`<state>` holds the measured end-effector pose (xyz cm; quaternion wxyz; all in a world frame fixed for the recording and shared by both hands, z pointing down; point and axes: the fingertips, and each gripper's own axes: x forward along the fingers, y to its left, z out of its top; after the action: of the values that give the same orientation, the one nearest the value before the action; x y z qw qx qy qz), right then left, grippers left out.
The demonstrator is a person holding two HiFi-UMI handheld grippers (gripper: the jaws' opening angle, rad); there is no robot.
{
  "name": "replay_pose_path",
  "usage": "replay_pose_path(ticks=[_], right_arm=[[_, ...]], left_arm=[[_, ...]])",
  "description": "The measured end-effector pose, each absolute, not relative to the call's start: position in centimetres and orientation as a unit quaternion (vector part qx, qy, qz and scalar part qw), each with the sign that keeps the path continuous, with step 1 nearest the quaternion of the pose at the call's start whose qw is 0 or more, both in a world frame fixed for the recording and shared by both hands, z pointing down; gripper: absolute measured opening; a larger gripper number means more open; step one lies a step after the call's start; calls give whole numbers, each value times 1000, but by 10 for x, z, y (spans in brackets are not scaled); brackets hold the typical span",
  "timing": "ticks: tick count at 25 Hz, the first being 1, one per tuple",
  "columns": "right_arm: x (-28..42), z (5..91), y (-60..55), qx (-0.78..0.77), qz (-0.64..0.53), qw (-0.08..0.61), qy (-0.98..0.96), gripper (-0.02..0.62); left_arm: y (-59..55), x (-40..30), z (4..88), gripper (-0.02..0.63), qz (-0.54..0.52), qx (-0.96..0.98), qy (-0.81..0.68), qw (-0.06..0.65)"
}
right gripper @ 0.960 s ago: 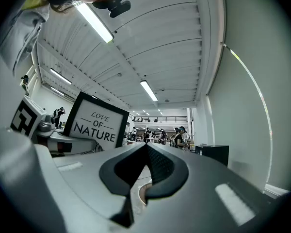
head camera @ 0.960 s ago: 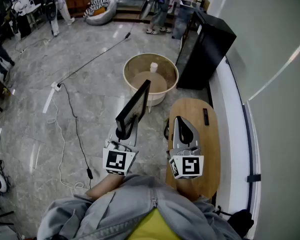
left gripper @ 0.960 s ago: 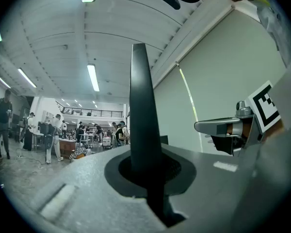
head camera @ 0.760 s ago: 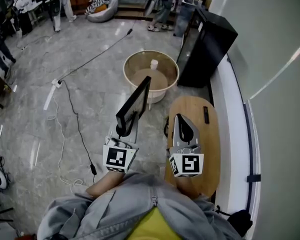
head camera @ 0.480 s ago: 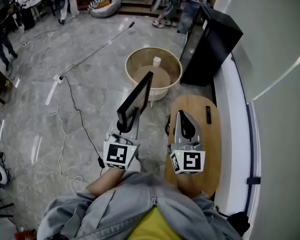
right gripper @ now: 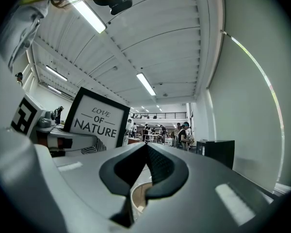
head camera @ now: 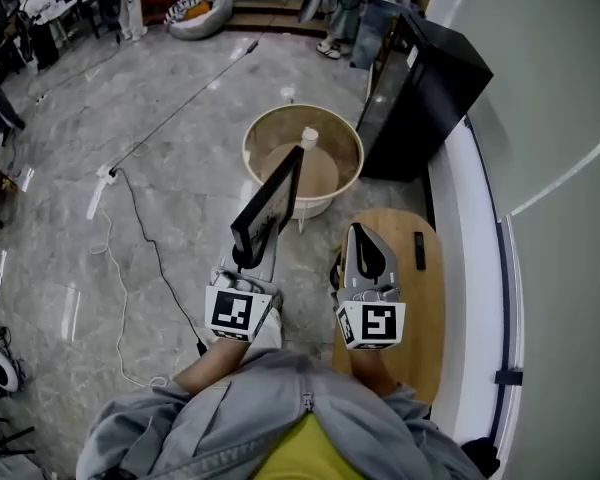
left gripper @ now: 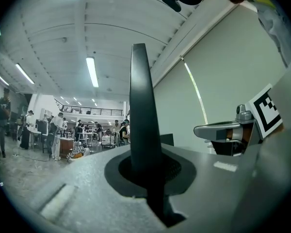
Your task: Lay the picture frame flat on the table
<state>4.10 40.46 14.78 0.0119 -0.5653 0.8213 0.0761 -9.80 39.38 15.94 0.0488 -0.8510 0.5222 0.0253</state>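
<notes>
Remaining clamped in the left tongs [head camera: 245, 260], the frame [head camera: 272, 203] is still held upright beside the worktop [head camera: 422, 313], not yet laid; the right tongs [head camera: 360, 236] are kept together, empty.

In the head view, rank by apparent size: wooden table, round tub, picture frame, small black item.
1. wooden table, though the right gripper covers part
2. round tub
3. picture frame, edge-on and nearer the camera, so unsure
4. small black item

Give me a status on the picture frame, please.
Left tongs shut on picture frame, upright, off the table. Right tongs shut, empty. Small dark item on table.
</notes>
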Motion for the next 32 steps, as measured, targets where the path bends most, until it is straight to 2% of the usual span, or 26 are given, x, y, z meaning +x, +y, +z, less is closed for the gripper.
replay_pose_path(ticks=[12,32], right_arm=[[30,145,228,-589,83,12,804,-2],[61,191,60,-590,53,-22,806,-2]], left_arm=[[219,-107,162,12,21,-868,495,44],[54,-72,200,12,2,-874,485,8]])
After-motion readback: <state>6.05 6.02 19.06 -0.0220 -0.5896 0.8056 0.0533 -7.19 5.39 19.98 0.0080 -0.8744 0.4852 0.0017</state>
